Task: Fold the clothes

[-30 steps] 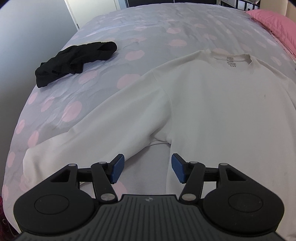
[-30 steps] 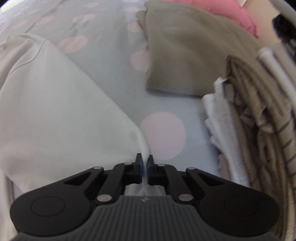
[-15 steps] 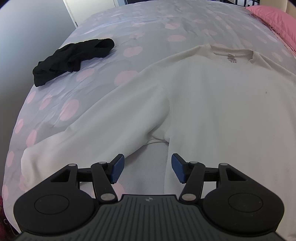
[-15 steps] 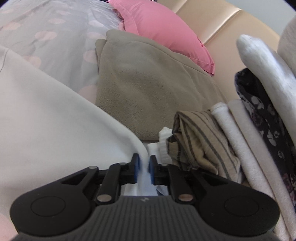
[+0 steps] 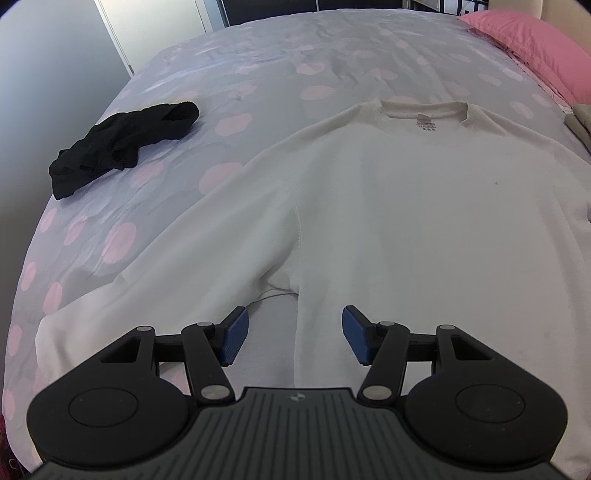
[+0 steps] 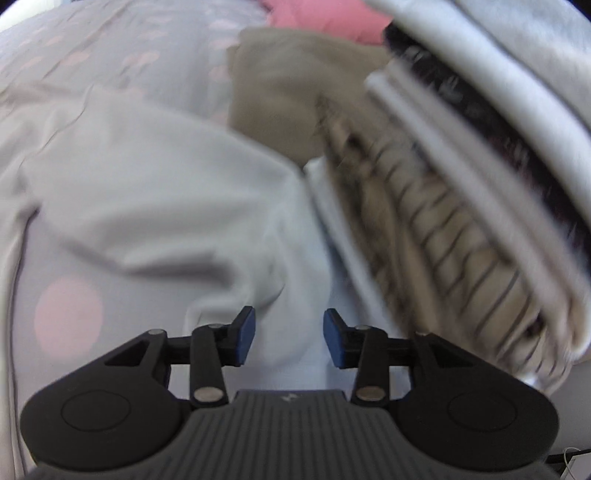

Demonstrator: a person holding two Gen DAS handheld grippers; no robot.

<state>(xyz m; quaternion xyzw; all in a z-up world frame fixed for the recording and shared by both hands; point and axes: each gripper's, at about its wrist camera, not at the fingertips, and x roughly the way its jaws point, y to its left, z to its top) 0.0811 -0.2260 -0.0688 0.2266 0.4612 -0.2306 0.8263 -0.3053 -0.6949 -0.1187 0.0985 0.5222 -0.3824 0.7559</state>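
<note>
From the left wrist camera, the left gripper [image 5: 293, 334] is held low over the near edge of the bed [image 5: 258, 85], pointing straight ahead along it. Its two blue pads [image 5: 232, 341] are wide apart and hold nothing. Right under and in front of them lies the white sweatshirt [image 5: 388, 206], spread flat with the front up and the neck at the far end. The gripper sits just over the spot where the long sleeve [image 5: 177, 273] meets the body. The sleeve runs out to the left, toward the bed's edge. A black piece of clothing [image 5: 122, 144] lies crumpled well off to the left on the dotted cover. A pink pillow [image 5: 532, 40] is at the far right corner.

From the right wrist camera, the picture is blurry. The right gripper [image 6: 288, 341] is tipped down close to the bed, with its blue pads [image 6: 245, 341] apart and nothing between them. The white sweatshirt [image 6: 147, 192] lies bunched just in front of and under the pads. A stack of folded clothes [image 6: 443, 221], striped and white, sits just to the right. A tan folded blanket [image 6: 280, 88] lies farther back, with the pink pillow [image 6: 314, 18] behind it
</note>
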